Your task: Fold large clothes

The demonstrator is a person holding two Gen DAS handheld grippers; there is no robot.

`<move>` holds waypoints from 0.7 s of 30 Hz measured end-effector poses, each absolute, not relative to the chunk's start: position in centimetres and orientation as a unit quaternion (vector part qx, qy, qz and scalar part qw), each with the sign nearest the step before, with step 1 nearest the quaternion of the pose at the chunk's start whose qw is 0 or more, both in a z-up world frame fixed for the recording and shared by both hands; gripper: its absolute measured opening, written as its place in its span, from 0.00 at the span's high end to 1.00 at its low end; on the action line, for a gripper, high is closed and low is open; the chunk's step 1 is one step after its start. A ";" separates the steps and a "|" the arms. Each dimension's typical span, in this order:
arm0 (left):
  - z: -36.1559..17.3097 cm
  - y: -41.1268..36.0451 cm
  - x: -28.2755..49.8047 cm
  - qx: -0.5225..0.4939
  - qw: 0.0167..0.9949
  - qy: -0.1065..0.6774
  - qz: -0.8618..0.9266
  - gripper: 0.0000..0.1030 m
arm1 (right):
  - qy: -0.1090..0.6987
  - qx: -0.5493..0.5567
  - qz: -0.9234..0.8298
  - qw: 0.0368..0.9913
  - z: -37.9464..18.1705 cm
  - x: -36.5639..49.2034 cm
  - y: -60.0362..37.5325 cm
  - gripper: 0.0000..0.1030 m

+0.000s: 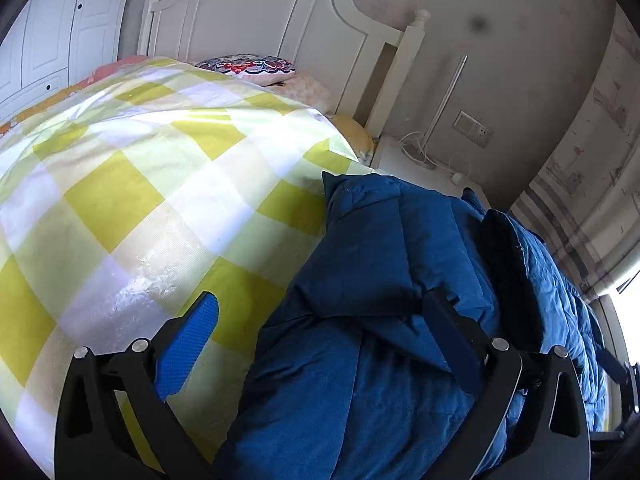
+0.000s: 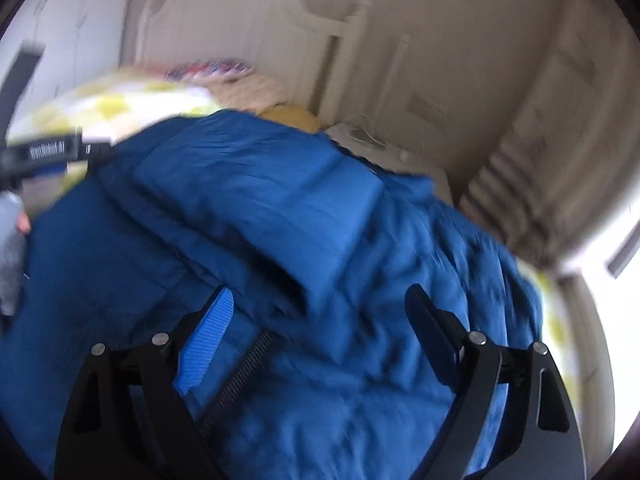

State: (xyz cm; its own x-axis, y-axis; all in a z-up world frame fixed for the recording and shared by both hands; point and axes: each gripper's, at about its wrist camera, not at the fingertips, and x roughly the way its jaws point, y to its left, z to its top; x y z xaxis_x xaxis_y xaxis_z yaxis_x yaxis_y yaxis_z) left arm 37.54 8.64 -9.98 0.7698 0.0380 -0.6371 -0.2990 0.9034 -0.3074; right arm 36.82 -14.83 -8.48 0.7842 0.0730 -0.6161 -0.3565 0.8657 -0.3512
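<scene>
A large blue padded jacket [image 1: 384, 264] lies bunched on the bed's right side, on a yellow-and-white checked cover [image 1: 132, 184]. My left gripper [image 1: 320, 308] is open above the jacket's left edge, its fingers wide apart, one over the cover and one over the blue fabric. In the blurred right wrist view the jacket [image 2: 320, 240] fills the middle, with a folded flap on top and a zipper line low down. My right gripper [image 2: 320, 304] is open just above the fabric. The left gripper's body [image 2: 48, 152] shows at the left edge.
A white headboard [image 1: 256, 16] and a patterned pillow [image 1: 248, 66] are at the far end. A white nightstand [image 1: 416, 160] with cables stands right of the bed. A curtain [image 1: 580, 200] and a bright window are at the right. A white wardrobe [image 1: 52, 40] is at the left.
</scene>
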 end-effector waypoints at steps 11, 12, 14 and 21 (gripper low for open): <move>-9.2 8.3 36.9 -0.177 0.926 0.322 0.090 0.05 | 0.296 -0.223 0.176 0.912 -7.3 40.2 -12.4 0.68; -9.2 8.4 36.8 -0.179 0.925 0.322 0.089 0.05 | 0.287 -0.189 0.175 0.922 -6.5 40.2 -13.6 0.76; -9.2 8.5 36.8 -0.182 0.925 0.322 0.089 0.05 | 0.268 -0.045 0.165 0.948 -4.4 40.2 -19.2 0.79; -9.1 7.9 36.9 -0.165 0.928 0.321 0.090 0.05 | 0.323 0.313 0.055 0.891 -10.0 40.9 -37.1 0.64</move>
State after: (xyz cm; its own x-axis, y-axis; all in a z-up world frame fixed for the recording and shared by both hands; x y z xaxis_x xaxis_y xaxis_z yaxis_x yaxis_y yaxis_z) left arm 36.91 7.94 -9.06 0.7773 0.0608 -0.6261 -0.2733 0.9291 -0.2491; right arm 40.89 -37.14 -9.97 0.7855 0.3006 -0.5409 0.1040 0.7976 0.5942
